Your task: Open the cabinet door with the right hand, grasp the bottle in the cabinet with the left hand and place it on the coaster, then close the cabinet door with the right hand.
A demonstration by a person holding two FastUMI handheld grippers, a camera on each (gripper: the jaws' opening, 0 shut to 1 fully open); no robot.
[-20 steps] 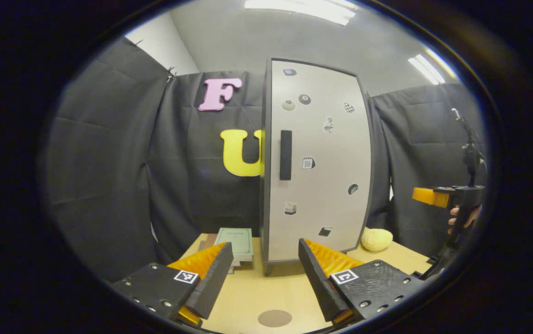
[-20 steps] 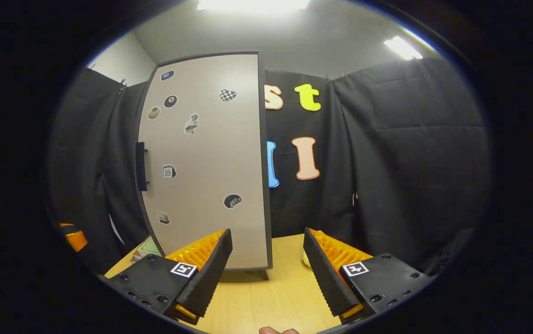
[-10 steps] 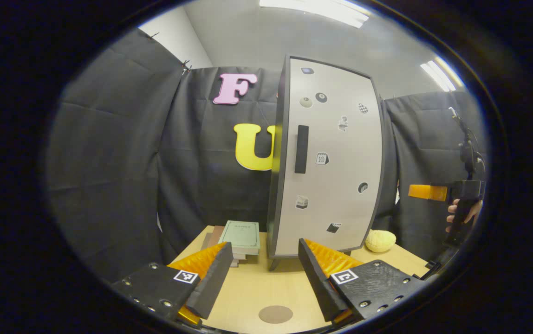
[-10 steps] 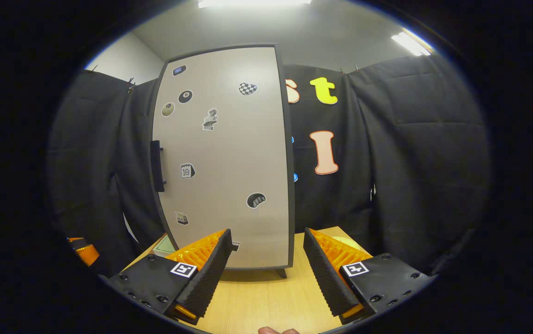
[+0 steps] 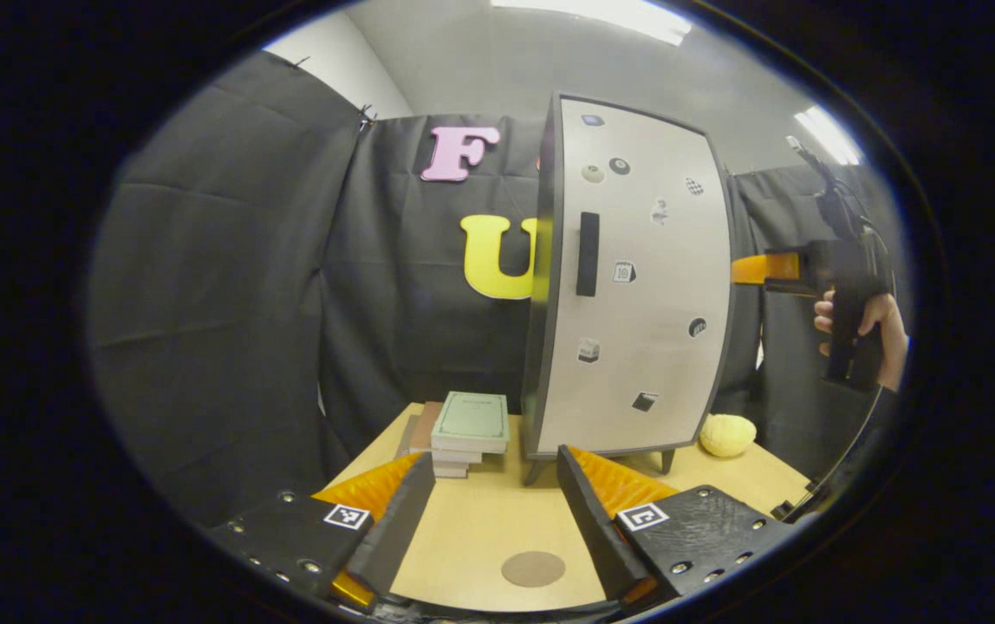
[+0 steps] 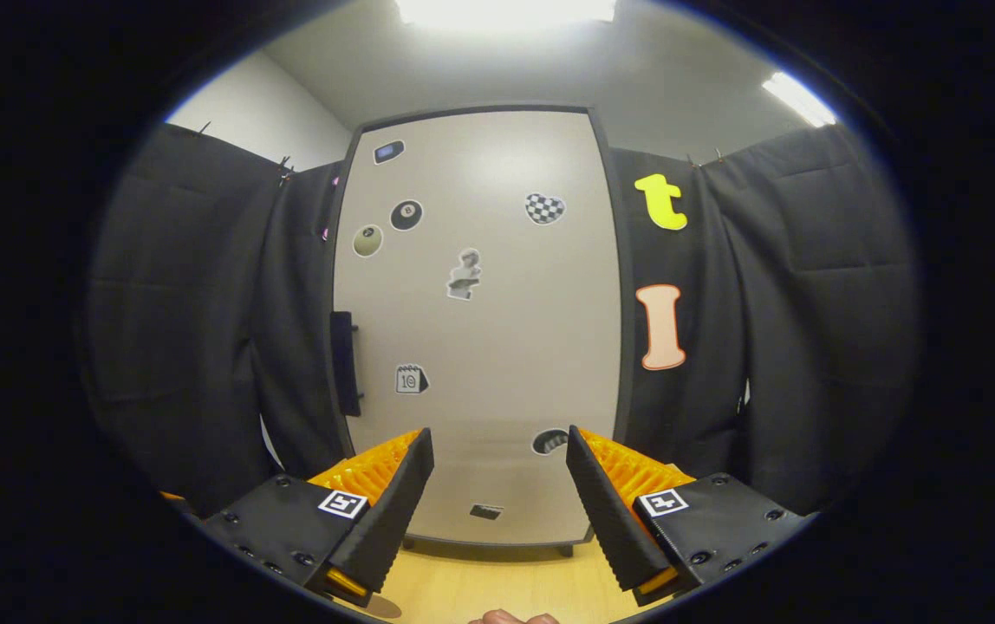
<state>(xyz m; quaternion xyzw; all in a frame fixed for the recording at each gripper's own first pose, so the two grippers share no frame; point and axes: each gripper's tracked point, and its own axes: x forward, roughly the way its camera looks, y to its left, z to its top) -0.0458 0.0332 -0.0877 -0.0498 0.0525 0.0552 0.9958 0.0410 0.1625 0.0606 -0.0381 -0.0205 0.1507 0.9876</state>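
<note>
A tall grey cabinet (image 5: 636,295) with stickers on its door stands at the back of the wooden table (image 5: 480,529). Its door is closed, and a dark vertical handle (image 5: 587,254) sits near the door's left edge. The closed door hides the bottle. A round brown coaster (image 5: 533,568) lies on the table between my left gripper's fingers. My left gripper (image 5: 493,507) is open and holds nothing. My right gripper (image 6: 497,485) is open too, facing the cabinet door (image 6: 480,347), with the handle (image 6: 342,364) to its left. From the left gripper view, the right gripper (image 5: 766,269) hangs at the cabinet's right side, level with the handle.
A stack of books (image 5: 470,422) with a green cover on top lies left of the cabinet's foot. A yellow lumpy object (image 5: 727,435) rests on the table to the cabinet's right. A hand (image 5: 866,321) holds the right gripper's grip.
The right gripper has risen and swung to face the door squarely. The left gripper has drawn back a little, showing more table and books. Both stayed open.
</note>
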